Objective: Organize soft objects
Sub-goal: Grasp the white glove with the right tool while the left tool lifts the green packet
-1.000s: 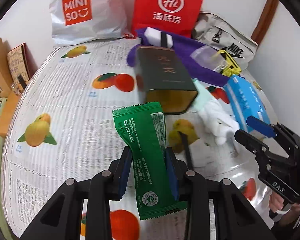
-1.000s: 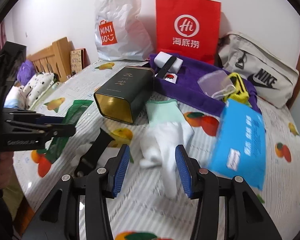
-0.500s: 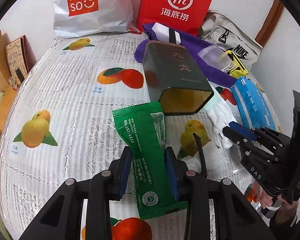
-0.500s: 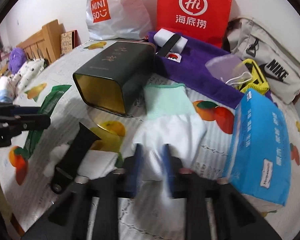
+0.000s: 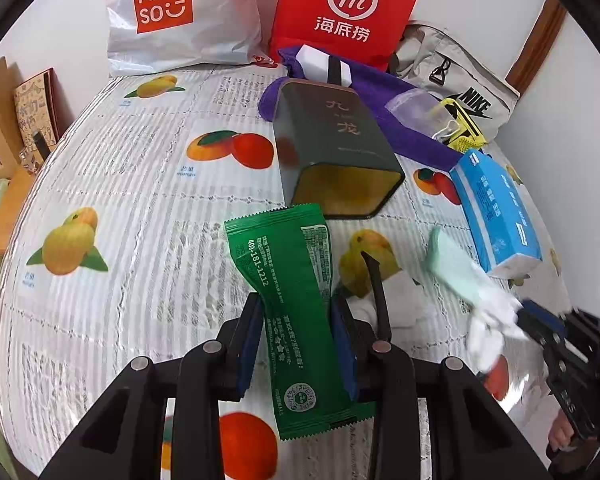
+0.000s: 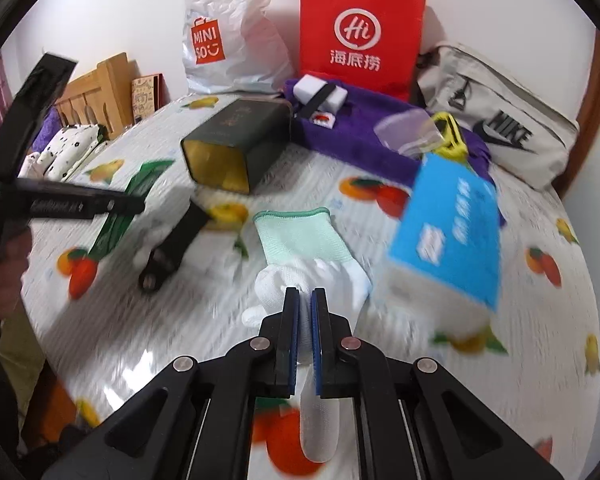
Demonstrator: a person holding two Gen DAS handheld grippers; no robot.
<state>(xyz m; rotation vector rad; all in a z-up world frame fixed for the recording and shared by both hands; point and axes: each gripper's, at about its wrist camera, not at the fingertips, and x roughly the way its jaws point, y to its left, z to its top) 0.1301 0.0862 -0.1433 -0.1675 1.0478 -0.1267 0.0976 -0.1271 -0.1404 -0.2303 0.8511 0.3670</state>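
My left gripper (image 5: 296, 312) is shut on a green foil packet (image 5: 288, 292) and holds it above the fruit-print bed cover (image 5: 132, 184). My right gripper (image 6: 307, 300) is shut on a white glove with a mint-green cuff (image 6: 300, 240), lifted off the cover; it also shows in the left wrist view (image 5: 471, 280), hanging from the right gripper (image 5: 527, 320). A dark green tin (image 5: 331, 148) lies on its side, its gold-lined mouth facing me. A blue tissue pack (image 5: 495, 208) lies at the right.
A black strap (image 5: 375, 292) lies on white cloth by the tin. A purple towel (image 5: 399, 120), a white box (image 5: 323, 66), a MINISO bag (image 5: 172, 16), a red paper bag (image 5: 343, 12) and a Nike bag (image 5: 459, 80) stand at the back. A wooden headboard (image 6: 96, 92) is at the left.
My right gripper closed on the white glove and lifted it off the cover, back toward the near right. My left gripper kept its hold on the green packet.
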